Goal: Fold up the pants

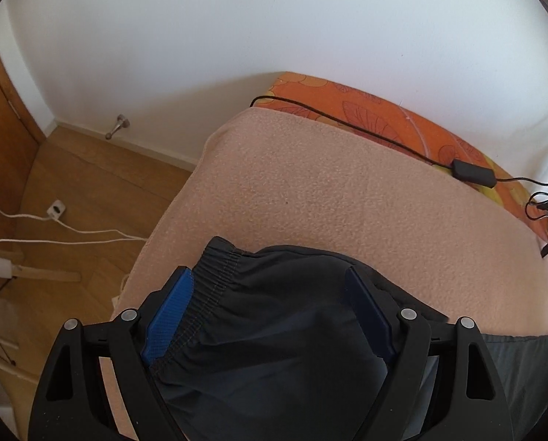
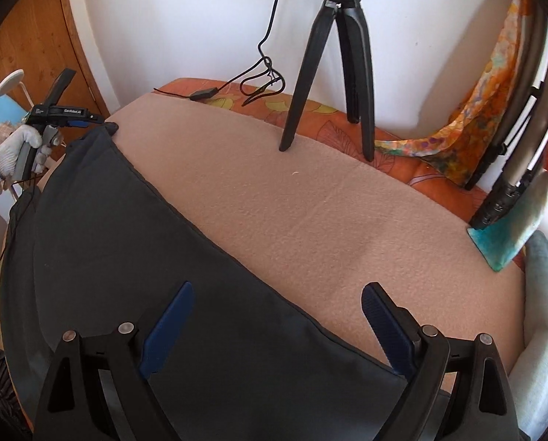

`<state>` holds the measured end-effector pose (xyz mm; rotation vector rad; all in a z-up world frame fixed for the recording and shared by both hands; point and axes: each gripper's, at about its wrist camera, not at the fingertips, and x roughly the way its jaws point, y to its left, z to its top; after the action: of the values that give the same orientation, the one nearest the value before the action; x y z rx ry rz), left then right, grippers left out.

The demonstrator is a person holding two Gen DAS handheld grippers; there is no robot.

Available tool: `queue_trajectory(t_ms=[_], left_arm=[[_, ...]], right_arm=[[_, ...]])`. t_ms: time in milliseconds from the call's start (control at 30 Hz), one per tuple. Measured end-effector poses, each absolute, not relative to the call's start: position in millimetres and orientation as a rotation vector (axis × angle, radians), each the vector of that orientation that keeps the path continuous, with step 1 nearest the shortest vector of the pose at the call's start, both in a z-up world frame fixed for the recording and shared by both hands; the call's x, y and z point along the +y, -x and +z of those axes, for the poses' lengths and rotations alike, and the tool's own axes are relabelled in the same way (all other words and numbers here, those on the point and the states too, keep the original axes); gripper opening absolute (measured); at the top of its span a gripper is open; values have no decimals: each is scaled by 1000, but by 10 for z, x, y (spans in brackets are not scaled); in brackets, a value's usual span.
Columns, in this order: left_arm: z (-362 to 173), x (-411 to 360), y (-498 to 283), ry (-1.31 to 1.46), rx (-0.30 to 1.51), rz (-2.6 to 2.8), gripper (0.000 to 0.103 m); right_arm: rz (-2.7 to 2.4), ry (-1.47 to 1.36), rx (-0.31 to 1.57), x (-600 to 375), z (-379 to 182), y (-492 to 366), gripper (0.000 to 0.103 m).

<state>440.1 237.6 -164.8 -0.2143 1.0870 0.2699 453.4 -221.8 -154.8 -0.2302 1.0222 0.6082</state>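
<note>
Dark grey pants lie spread on a pinkish fleece blanket covering a bed. In the left wrist view the elastic waistband end of the pants fills the gap between the blue pads of my left gripper. Its jaws stand wide and do not visibly squeeze the cloth. The right wrist view shows that left gripper in a gloved hand at the pants' far corner. My right gripper is open and hovers over the near edge of the pants, with one finger above cloth and the other above blanket.
Black tripod legs stand on the blanket's far side by the white wall. A black cable with an adapter runs along the orange floral sheet. Wooden floor with white cords lies left of the bed. A colourful cloth and chair frame sit at right.
</note>
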Motion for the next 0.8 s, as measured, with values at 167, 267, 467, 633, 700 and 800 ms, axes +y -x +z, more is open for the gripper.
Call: queue_trajectory(t_ms=[167,267,467,633,700,800], left_arm=[[-1786,2405,-4491,187,1083,301,75],[-1772,2416,-4498,182,1061,299,63],[-1733,2365,-4471,133,1027,285,25],[-1693,2384,-4371,179,974,258,20],[-1645,2415,-4334,198,949,255,18],[-1533,2453,-4259,222,915,252,17]], right_arm=[[682,284,1048,-2042,-1703,-4576,95],[699,296,1071,-2002,-1795,-4597,95],[687,340,1067,-1953,-1863,-4539,82],[695,348,1062,-1900,-1780,-4361,22],[679,356,1063,-1891,-1760,-4277,6],[654,374,1036,-1886,-1662,-4156,1]])
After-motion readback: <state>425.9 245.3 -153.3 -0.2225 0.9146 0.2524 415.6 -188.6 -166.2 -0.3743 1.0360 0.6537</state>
